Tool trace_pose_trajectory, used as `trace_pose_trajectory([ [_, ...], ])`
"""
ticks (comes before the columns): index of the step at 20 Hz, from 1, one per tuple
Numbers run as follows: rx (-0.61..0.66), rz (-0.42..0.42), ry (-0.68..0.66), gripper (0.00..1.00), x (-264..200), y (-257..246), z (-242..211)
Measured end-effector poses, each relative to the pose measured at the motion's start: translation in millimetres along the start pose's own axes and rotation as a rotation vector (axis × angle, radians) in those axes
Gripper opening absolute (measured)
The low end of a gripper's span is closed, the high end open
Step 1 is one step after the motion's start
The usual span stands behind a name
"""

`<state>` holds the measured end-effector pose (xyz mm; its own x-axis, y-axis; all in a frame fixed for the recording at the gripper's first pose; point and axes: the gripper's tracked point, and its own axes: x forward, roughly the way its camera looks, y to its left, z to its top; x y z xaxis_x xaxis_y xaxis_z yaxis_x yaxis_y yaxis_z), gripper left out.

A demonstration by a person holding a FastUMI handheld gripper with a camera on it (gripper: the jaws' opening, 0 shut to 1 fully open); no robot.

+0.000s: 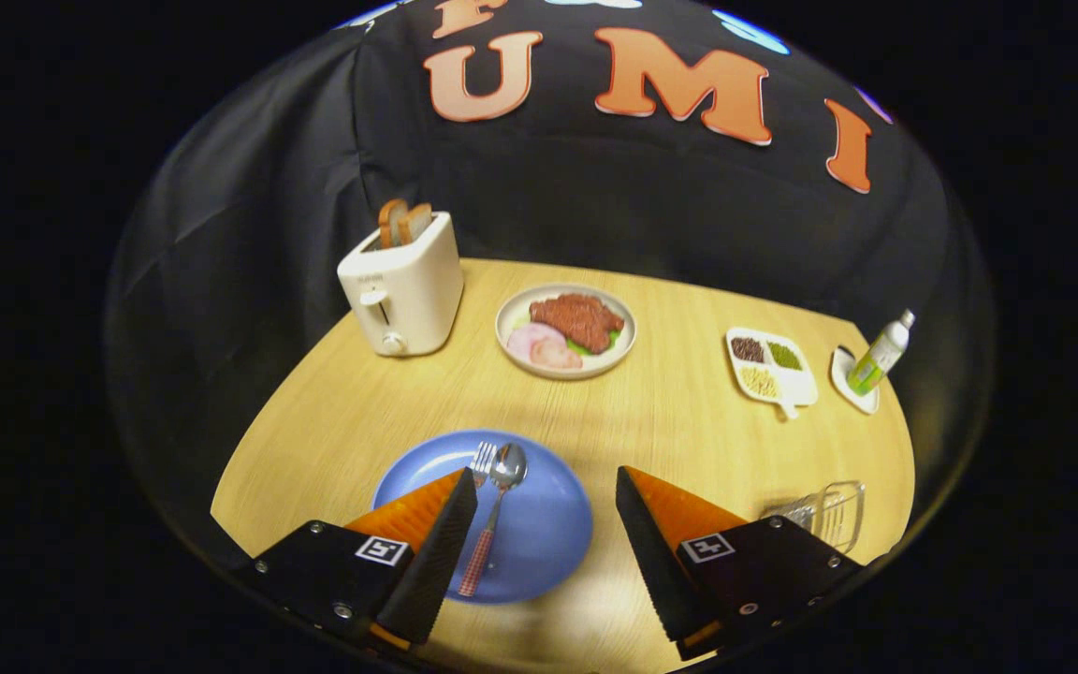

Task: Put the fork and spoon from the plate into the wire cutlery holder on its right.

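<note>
- Two pieces of cutlery, a fork (482,459) and a spoon (494,517), lie side by side on the blue plate (539,534), heads pointing away from the claw (546,479) and handles running back toward it.
- The claw hovers above the plate with its fingers spread wide and nothing between them; the spoon lies just beside the left finger (436,552), which hides most of the fork's handle.
- Right of the plate, on the wooden worktop (670,412), stands the wire cutlery holder (824,513), just beyond the right finger and, as far as can be seen, empty.
- Both utensils look light, thin and stiff, with smooth metal heads likely to slip; the spoon's checked handle looks the surer place to pinch.
- Lying flat on a glazed plate, each piece offers little height, so the fingers would probably have to close across the handle's width, low to the plate.
- The fork and spoon sit close enough that a careless close could catch both or nudge one off the plate.
- Beyond the plate stand a white toaster (403,290) with bread slices (403,222), a dish of meat (565,330), a divided tray of beans (771,367) and a bottle (880,354) on a small saucer (852,381), all well apart from it.
- Neither utensil is in the holder yet.
</note>
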<state>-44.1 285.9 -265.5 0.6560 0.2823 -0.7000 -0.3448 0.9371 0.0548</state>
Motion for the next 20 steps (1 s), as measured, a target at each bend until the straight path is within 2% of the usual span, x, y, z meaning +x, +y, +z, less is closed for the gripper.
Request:
trace_pose_trajectory([
  [5,0.045,0.018,0.144,0.77,25,18,-52],
  [10,0.042,0.016,0.202,0.61,36,30,-84],
  [15,0.031,0.017,0.234,0.44,44,40,-99],
  [20,0.034,0.008,0.246,0.33,48,42,-104],
])
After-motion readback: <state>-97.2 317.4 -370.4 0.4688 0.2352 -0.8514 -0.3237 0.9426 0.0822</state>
